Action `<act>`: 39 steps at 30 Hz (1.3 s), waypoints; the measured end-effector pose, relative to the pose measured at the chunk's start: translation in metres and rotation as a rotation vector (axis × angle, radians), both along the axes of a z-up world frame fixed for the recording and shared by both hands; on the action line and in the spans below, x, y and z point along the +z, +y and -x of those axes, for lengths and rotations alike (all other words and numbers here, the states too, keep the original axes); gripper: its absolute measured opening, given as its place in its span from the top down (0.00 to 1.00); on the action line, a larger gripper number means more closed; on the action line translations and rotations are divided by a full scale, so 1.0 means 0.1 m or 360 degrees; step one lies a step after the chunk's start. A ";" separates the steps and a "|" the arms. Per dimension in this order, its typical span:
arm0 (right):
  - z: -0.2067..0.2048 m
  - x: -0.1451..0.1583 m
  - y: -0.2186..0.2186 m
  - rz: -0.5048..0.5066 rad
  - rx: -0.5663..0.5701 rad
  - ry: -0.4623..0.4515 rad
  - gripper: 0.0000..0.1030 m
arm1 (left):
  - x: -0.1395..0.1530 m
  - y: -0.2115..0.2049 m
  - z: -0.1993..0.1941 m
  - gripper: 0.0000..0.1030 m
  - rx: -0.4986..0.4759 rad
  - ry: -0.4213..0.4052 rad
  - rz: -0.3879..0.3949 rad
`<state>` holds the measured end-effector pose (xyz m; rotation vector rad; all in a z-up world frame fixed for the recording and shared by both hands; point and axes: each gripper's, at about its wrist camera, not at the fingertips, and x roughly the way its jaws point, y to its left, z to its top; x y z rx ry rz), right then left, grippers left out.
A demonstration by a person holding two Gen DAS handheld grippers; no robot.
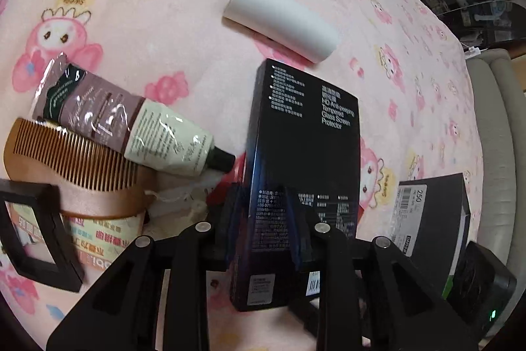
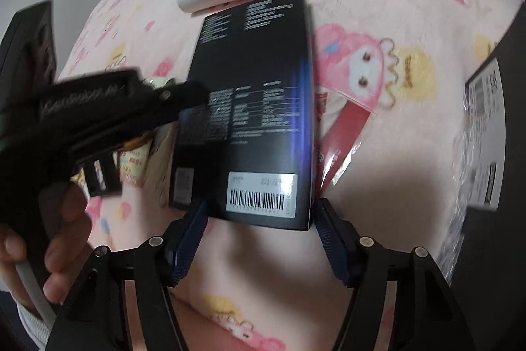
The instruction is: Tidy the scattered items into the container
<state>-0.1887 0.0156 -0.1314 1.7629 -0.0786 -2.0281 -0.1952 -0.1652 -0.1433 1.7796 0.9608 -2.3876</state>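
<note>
A black screen-protector box is raised off the pink blanket and tilted. My left gripper is shut on its long edge. In the right wrist view the same box shows its barcode end, and the left gripper clamps its left side, blurred. My right gripper is open, with one blue pad beside each near corner of the box. A dark grey box with a white label lies at the right and shows again as the grey box.
A white roll lies beyond the black box. To the left are a cream tube, a wooden comb on a round tin, and a black-framed mirror. A red packet lies under the box. A hand holds the left gripper.
</note>
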 end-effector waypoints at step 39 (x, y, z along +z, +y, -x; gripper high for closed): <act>-0.20 0.67 -0.49 0.0299 0.0085 0.0253 0.60 | 0.26 -0.48 -0.20 0.75 0.0126 0.0129 -0.0372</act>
